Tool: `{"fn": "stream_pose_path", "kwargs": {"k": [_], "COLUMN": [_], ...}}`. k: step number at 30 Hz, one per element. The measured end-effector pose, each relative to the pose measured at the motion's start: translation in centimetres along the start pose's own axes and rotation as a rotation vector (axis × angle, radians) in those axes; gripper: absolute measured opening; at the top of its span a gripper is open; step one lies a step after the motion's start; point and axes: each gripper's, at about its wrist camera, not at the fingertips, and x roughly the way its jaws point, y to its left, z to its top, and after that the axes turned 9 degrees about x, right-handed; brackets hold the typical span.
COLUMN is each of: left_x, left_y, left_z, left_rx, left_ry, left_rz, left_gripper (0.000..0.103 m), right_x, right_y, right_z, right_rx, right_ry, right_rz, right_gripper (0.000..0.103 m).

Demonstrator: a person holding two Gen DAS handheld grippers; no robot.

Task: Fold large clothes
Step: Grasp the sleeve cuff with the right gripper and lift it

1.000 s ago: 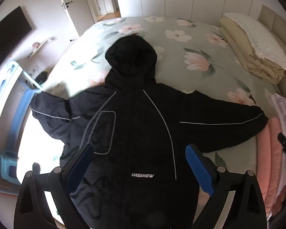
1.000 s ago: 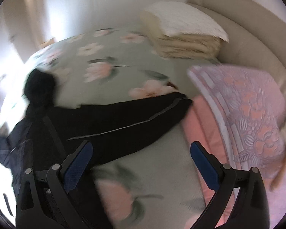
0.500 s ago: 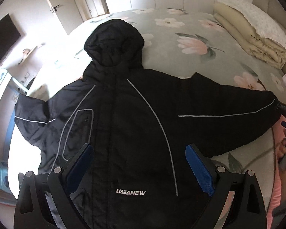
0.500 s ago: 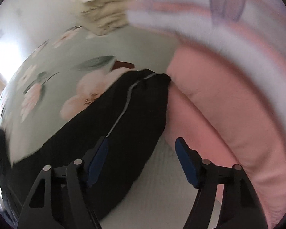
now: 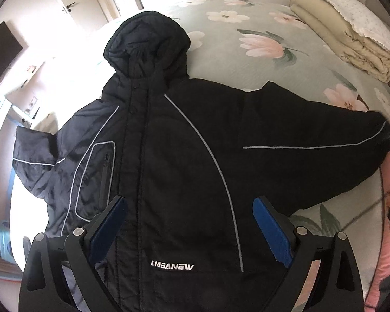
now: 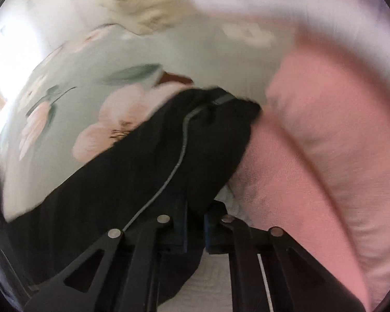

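A large black hooded jacket with grey piping lies face up on the floral bed, sleeves spread out. My left gripper is open and hovers above the jacket's lower front, near the white logo. My right gripper is shut on the jacket's right sleeve near the cuff. That sleeve's cuff also shows at the right edge of the left wrist view. The left sleeve lies bunched at the bed's left edge.
The bed has a green sheet with pink flowers. Folded beige bedding lies at the far right. Pink blankets lie right next to the cuff. A door and wardrobe stand behind the bed.
My right gripper moved onto the right sleeve near the cuff and closed on it. My left gripper moved lower and closer over the jacket front, staying open.
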Motion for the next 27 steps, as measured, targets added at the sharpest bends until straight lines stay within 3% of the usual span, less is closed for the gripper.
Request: {"fn": "stream_pose_path", "kwargs": {"k": [2,5,8,11,13,15,19,23,27], "left_x": [0.1,-0.1,0.2,0.5,0.5,0.5,0.3,-0.4,-0.9], "left_y": [0.2,0.5,0.7,1.3,1.9,2.6,4.5,7.7,12.1], "left_z": [0.0,-0.1,-0.4,-0.9,-1.3,-1.8,-2.5,-2.9,-3.2], "left_rx": [-0.005,-0.019,-0.016,-0.029,-0.038,-0.044,-0.060,-0.077,-0.108], "left_ry": [0.004,-0.005,-0.002,0.013,0.015,0.016,0.003,-0.048,-0.074], "left_rz": [0.001,-0.002,0.010,0.011,0.014,0.022,0.012,0.008,0.006], "left_gripper": [0.097,0.097,0.097,0.097,0.097,0.097,0.097,0.097,0.097], "right_x": [-3.8,-7.2,-5.9,-1.2,1.0,0.8,-3.3,-9.6,-14.9], "right_y": [0.8,-1.1,-1.8,-0.7,-0.9,-0.9,1.9,8.0,14.4], "right_z": [-0.7,-0.9,-2.0,-3.1,-3.4,-3.2,-3.5,-6.4,-10.1], "right_rx": [-0.072,-0.043,-0.065,-0.163,-0.164,-0.168,-0.251,-0.373,-0.493], "right_ry": [-0.118,-0.209,-0.185,-0.119,-0.064,-0.063,-0.147,-0.266,-0.326], "right_rz": [-0.062,-0.122,-0.176,-0.260,-0.287,-0.280,-0.218,-0.126,-0.017], "right_gripper": [0.008,0.008,0.008,0.007,0.007,0.007,0.008,0.008,0.008]}}
